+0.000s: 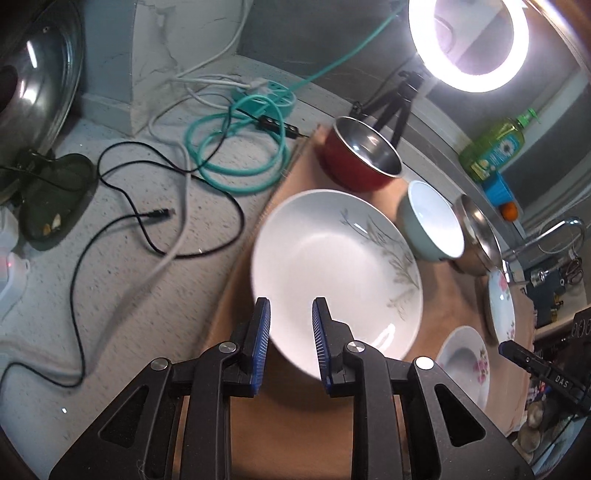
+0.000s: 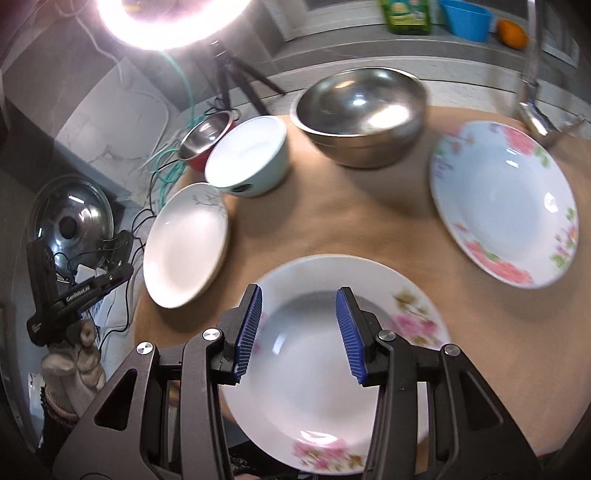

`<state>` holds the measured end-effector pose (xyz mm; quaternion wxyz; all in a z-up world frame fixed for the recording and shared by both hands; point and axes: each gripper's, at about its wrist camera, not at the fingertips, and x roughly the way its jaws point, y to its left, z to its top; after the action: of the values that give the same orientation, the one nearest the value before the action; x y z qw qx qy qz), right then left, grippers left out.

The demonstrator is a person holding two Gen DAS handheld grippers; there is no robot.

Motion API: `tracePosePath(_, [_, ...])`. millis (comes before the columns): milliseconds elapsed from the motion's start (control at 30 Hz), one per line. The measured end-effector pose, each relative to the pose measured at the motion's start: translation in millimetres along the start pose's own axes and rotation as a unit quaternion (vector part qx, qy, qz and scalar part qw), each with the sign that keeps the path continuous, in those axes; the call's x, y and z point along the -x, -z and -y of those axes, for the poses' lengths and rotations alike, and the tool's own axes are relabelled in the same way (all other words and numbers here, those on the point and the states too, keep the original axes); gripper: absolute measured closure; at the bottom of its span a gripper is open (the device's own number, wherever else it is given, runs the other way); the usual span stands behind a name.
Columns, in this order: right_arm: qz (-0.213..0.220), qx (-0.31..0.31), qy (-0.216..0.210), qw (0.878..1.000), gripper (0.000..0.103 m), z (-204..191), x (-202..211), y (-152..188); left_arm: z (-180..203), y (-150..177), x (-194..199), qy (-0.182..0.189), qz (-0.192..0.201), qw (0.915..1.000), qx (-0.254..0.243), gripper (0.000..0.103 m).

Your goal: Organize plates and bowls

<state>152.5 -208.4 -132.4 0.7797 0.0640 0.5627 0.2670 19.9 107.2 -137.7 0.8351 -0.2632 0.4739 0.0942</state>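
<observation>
- The green bottle (image 2: 406, 14) is cut off by the top edge in the right view.
- The red pot (image 2: 207, 142) is half hidden behind the light blue bowl (image 2: 251, 158).
- The steel bowl (image 2: 360, 114) looks smeary.
- The words on the bottle are too small to read.

Brown mat (image 2: 332, 221): bare strip in the middle, between steel bowl (image 2: 360, 118) and near floral plate (image 2: 332, 369). Back edge crowded: red pot (image 1: 360, 157), pale blue bowl (image 2: 249, 158). Left counter: tangled cables (image 1: 166, 192).
</observation>
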Motion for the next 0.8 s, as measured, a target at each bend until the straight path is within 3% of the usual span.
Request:
tracePosePath(300, [-0.025,0.008,-0.015,1.000,0.060,-34.1,-44.1,-25.2,-21.3,-22.0,-19.2,0.002,-0.011,0.9999,0.006,0.081])
tracePosePath(800, [-0.060,0.002,-0.022,0.998,0.062,-54.5,-102.3,-45.0,-26.3,-34.6,-41.1,0.009,-0.038,0.9992,0.002,0.082])
